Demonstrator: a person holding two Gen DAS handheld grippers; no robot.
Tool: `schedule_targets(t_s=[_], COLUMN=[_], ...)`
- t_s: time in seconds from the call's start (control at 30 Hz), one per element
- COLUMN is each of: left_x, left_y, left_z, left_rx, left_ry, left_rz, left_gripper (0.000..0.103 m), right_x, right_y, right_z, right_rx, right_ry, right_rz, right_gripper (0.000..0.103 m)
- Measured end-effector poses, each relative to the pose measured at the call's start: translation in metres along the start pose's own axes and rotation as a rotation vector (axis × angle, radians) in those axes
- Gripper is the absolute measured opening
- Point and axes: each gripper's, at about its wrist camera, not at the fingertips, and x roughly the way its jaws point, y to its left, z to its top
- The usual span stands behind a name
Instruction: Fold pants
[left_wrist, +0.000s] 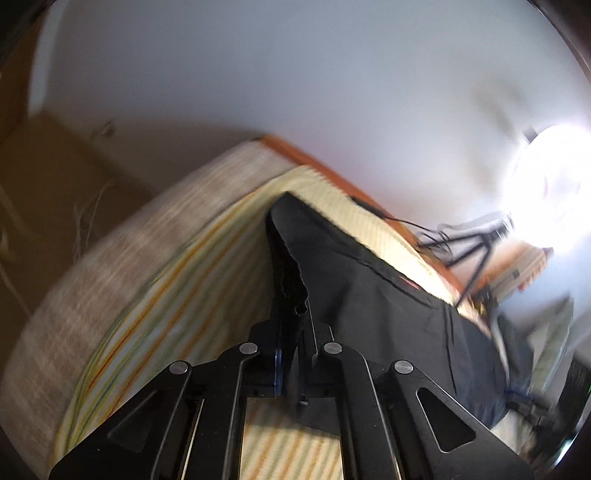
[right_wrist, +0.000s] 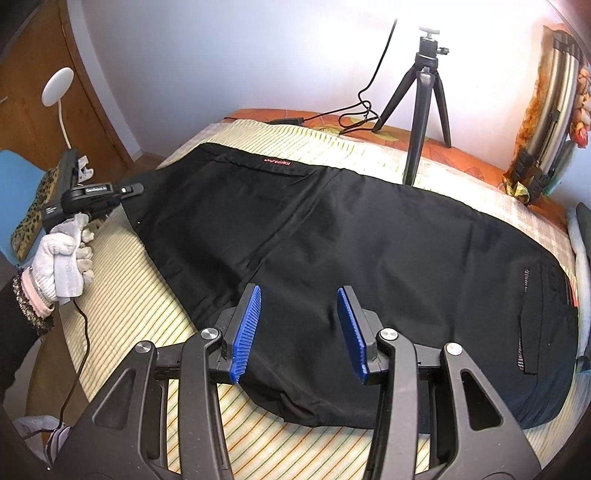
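Black pants (right_wrist: 332, 236) lie spread across the striped mat (right_wrist: 147, 295) on the bed, waist end toward the right, leg end toward the left. L gripper (left_wrist: 295, 310) has its fingers pressed together, pinching the pants' edge; fabric rises between them in the blurred left wrist view. From the right wrist view, the L gripper (right_wrist: 131, 189) sits at the pants' far-left corner, held by a white-gloved hand (right_wrist: 64, 254) w/ a cable trailing below. R gripper (right_wrist: 299, 328) hovers over the near edge of the pants, blue pads (right_wrist: 245, 332) spread wide, nothing between them. Tripod (right_wrist: 424, 92) stands at the bed's far side, near the wall
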Motion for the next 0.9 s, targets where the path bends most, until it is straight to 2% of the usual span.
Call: schedule_targets(t_s=[0.1, 0.17, 0.2, 0.43, 0.63, 0.7, 0.83, 0.9], left_x=[-0.002, -0.002, -0.002, -0.001, -0.003, -0.001, -0.002, -0.001], left_y=[-0.02, -0.032, -0.036, -0.052, -0.063, -0.069, -0.08, -0.086], left_z=[-0.003, -0.005, -0.006, -0.017, -0.023, -0.025, -0.025, -0.026], left_rx=[0.093, 0.156, 0.179, 0.285, 0.344, 0.349, 0.352, 0.36], left_ry=[-0.004, -0.005, -0.006, -0.003, 0.012, 0.019, 0.023, 0.026], left_rz=[-0.021, -0.022, -0.022, -0.025, -0.049, -0.062, -0.094, -0.106], left_gripper=[0.004, 0.004, 0.004, 0.004, 0.004, 0.004, 0.004, 0.004], right_x=[0.005, 0.009, 0.01, 0.043, 0.103, 0.122, 0.159, 0.172], right_y=[0.001, 0.004, 0.006, 0.032, 0.073, 0.084, 0.099, 0.097], right_z=[0.012, 0.028, 0.035, 0.104, 0.151, 0.16, 0.17, 0.169], right_rx=[0.022, 0.041, 0.049, 0.105, 0.124, 0.154, 0.204, 0.257], right_ry=[0.01, 0.003, -0.006, 0.012, 0.058, 0.075, 0.132, 0.154], right_rz=[0.026, 0.05, 0.07, 0.256, 0.368, 0.382, 0.35, 0.374], right_gripper=[0.047, 0.068, 0.07, 0.07, 0.07, 0.07, 0.07, 0.065])
